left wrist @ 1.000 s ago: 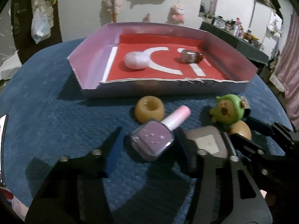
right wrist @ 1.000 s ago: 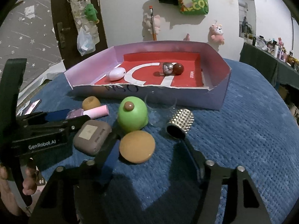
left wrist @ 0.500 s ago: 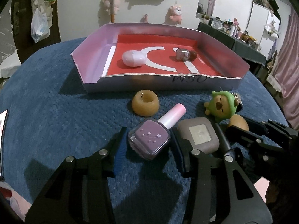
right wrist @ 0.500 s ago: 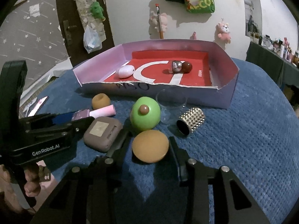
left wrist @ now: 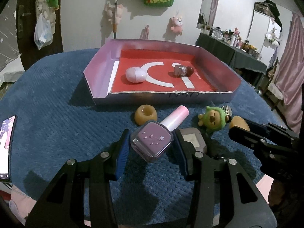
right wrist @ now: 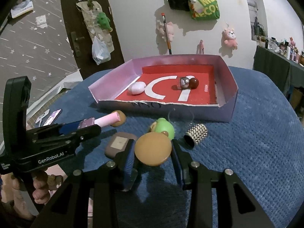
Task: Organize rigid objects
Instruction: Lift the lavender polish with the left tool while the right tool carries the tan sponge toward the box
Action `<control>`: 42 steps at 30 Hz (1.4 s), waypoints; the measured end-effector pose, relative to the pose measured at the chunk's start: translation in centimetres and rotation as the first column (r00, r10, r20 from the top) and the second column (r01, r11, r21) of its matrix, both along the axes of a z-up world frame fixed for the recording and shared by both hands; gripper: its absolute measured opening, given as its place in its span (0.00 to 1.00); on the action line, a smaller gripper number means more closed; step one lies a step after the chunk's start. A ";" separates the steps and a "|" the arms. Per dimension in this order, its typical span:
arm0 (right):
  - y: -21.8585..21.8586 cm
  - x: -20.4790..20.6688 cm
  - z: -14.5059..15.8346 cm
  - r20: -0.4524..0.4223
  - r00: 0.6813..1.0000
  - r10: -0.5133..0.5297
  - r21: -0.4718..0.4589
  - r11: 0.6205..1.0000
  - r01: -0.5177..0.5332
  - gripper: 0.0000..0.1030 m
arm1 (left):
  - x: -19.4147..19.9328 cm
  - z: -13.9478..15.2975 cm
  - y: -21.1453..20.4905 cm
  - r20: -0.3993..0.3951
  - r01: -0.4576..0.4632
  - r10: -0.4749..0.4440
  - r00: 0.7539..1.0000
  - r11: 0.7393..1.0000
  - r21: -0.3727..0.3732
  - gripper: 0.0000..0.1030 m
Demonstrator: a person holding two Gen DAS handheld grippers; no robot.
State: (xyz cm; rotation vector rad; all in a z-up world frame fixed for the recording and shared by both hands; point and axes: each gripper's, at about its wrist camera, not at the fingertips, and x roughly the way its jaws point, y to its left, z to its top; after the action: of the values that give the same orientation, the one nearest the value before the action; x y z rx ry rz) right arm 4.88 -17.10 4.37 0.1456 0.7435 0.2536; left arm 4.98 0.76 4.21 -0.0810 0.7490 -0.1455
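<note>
A: Left wrist view first. What sits between the fingers?

B: The left gripper (left wrist: pixel 152 148) is closed on the nail polish bottle (left wrist: pixel 153 141). Its blue pads press both sides of the square purple body, and the pink cap points ahead toward the tray (left wrist: pixel 98 79). The bottle looks raised off the blue cloth (left wrist: pixel 57 114), tilted cap-forward.

A: And around it?

B: A tan ring (left wrist: pixel 146 113) lies just beyond the cap, near the tray's front wall. A brown case (left wrist: pixel 193 140) is right beside the right finger, and the green toy (left wrist: pixel 213 119) stands past it. Inside the tray, on its red floor, lie a pale egg (left wrist: pixel 135 75) and a small dark bottle (left wrist: pixel 183 70), well apart. A phone (left wrist: pixel 6 146) rests at the cloth's left edge. Plush toys and a green bag hang on the white wall.

A: Now the right wrist view.

B: The right gripper (right wrist: pixel 153 161) has its fingers closed against the orange disc (right wrist: pixel 153 149), one pad on each side. I can't tell if the disc is clear of the cloth. The green toy (right wrist: pixel 164 129) is just behind it, an empty glass (right wrist: pixel 180 117) beyond that, and a studded cylinder (right wrist: pixel 196 135) lies on its side to the right. The left gripper (right wrist: pixel 83 129) shows at the left, holding the bottle (right wrist: pixel 98 122).
</note>
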 end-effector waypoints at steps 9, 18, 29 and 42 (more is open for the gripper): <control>0.2 -0.1 0.4 0.008 1.000 0.010 -0.001 1.000 -0.010 0.39 | 0.0 0.5 0.2 0.012 0.002 -0.002 1.000 1.000 -0.007 0.41; 0.3 0.6 1.1 0.016 1.000 0.020 0.001 1.000 -0.020 0.39 | 0.4 1.2 0.3 0.027 0.008 -0.008 1.000 1.000 -0.011 0.41; 0.2 2.3 2.4 0.028 0.999 0.037 -0.005 0.999 -0.037 0.39 | 1.6 2.6 0.1 0.059 0.027 -0.028 0.998 1.000 0.008 0.41; 0.0 5.5 4.0 0.036 0.997 0.068 -0.031 0.997 -0.067 0.39 | 4.6 3.9 -0.6 0.074 0.064 -0.064 0.995 0.998 0.012 0.41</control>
State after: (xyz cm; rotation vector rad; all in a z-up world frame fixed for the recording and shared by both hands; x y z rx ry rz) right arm 10.35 -17.12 8.36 0.0871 0.7161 0.3083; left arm 9.57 0.20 8.14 -0.0419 0.6784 -0.2046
